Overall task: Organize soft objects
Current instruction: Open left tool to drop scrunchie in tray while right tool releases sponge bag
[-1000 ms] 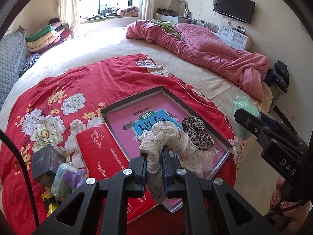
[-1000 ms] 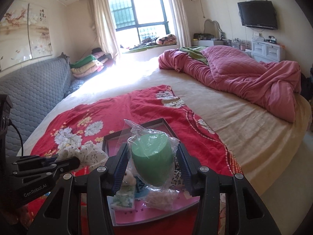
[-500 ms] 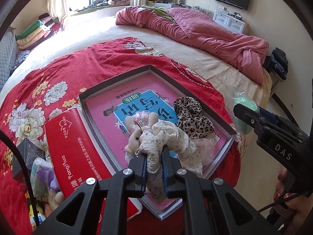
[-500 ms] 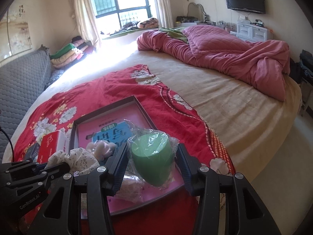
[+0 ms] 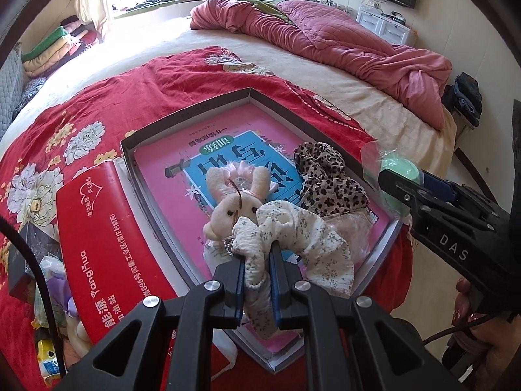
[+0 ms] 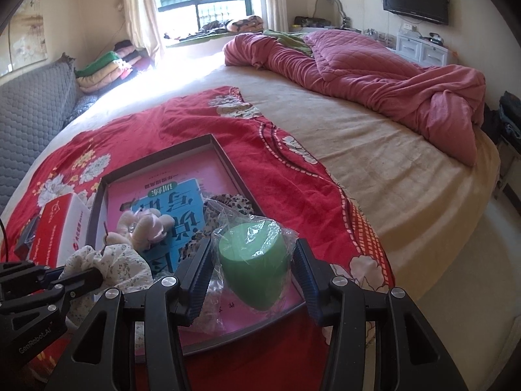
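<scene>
The left claw (image 5: pixel 256 280) is pinching the limp, light floral scrunchie (image 5: pixel 293 238) over the tray (image 5: pixel 195 110); the right claw (image 6: pixel 254 280) is squeezing the slippery bagged green sponge (image 6: pixel 255 270).

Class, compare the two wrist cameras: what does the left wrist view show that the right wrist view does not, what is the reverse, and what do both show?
Left wrist only: the left gripper seen along its own fingers, shut on the white floral scrunchie, and a purple packet at the frame's left edge.

Right wrist only: the right gripper holding the bagged green sponge, and the wall painting.

Both: tray, plush toy, leopard scrunchie, red box.
</scene>
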The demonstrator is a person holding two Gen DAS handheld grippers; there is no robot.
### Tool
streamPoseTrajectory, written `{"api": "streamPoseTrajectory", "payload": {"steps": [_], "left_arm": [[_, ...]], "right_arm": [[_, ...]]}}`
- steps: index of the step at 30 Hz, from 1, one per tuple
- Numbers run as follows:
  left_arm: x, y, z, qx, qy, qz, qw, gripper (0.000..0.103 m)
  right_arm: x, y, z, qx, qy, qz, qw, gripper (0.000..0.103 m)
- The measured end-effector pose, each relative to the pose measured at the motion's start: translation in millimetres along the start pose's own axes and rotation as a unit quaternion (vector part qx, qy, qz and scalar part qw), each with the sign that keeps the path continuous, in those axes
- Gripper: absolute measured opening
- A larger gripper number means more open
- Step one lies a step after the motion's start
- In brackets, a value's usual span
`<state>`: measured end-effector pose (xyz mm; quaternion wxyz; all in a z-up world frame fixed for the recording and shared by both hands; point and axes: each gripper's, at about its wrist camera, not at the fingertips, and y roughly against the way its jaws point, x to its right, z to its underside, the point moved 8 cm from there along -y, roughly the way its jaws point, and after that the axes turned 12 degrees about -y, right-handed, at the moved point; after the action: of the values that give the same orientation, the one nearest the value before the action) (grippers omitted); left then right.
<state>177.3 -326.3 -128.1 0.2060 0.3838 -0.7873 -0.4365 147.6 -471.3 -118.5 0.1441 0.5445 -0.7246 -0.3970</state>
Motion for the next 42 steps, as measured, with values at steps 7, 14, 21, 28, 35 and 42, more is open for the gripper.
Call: {"api": "streamPoseTrajectory", "payload": {"steps": [7, 14, 21, 28, 35, 42], "left_arm": [[-1.1, -3.2, -0.1, -0.001, -0.003, -0.001, 1.0, 0.013], [-1.7, -7.5, 1.8, -0.007, -0.002, -0.002, 1.0, 0.013], [-3.1, -8.8, 1.1, -0.008, 0.0, -0.004, 1.0, 0.013], [-3.8, -9.7, 1.1, -0.005, 0.0, -0.007, 1.0, 0.013], [-4.1, -9.2, 1.4, -0.004, -0.001, -0.008, 1.0, 0.014], [-4.0, -8.6, 1.8, -0.002, 0.002, -0.008, 1.0, 0.014]], "right_arm": [[-4.2, -18.2, 2.0, -0.013, 0.006, 0.004, 1.0, 0.051], [-9.4, -35.2, 6.4, -0.033, 0.015, 0.005, 0.999, 0.051], [-9.9, -43.4, 11.4, -0.046, 0.009, -0.002, 0.999, 0.052], [-10.8, -45.0, 14.2, -0.05, 0.007, -0.006, 0.999, 0.052], [-10.4, -44.6, 13.7, -0.049, 0.006, -0.006, 0.999, 0.053], [-11.0, -43.0, 12.2, -0.046, 0.004, -0.01, 0.999, 0.056]]}}
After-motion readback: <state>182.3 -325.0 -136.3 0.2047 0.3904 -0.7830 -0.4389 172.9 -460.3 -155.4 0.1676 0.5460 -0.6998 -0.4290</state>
